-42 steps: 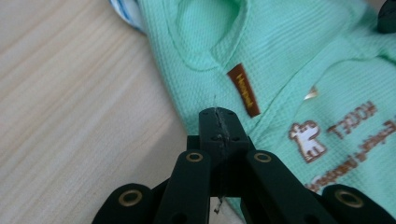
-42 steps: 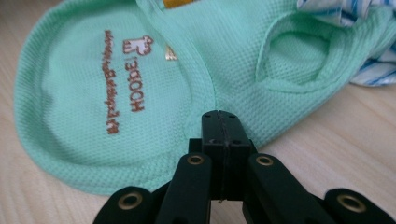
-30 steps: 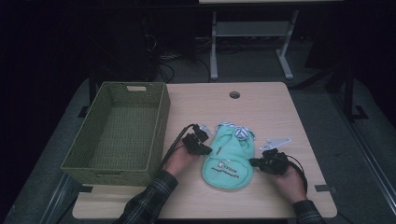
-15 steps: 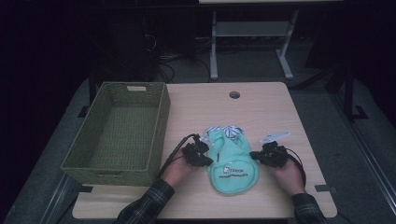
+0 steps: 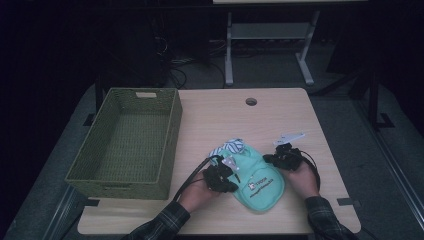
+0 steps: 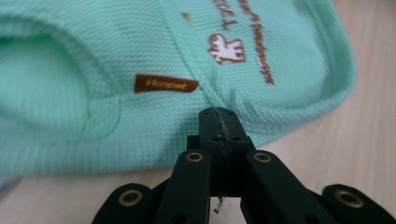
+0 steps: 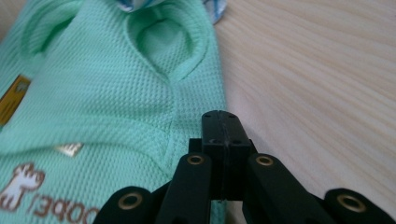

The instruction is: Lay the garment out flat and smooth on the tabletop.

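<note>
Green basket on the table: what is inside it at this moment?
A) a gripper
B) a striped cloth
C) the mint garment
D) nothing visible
D: in the high view the green basket shows a bare woven floor, while the mint garment lies on the table to its right, between the two grippers.

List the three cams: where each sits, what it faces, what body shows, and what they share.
High view: above the person's side, facing down on the table, basket, both hands.
Left gripper view: on the left gripper, jaws shut on the green garment.
Right gripper view: on the right gripper, jaws shut at the garment's edge.
Shared: the garment.
</note>
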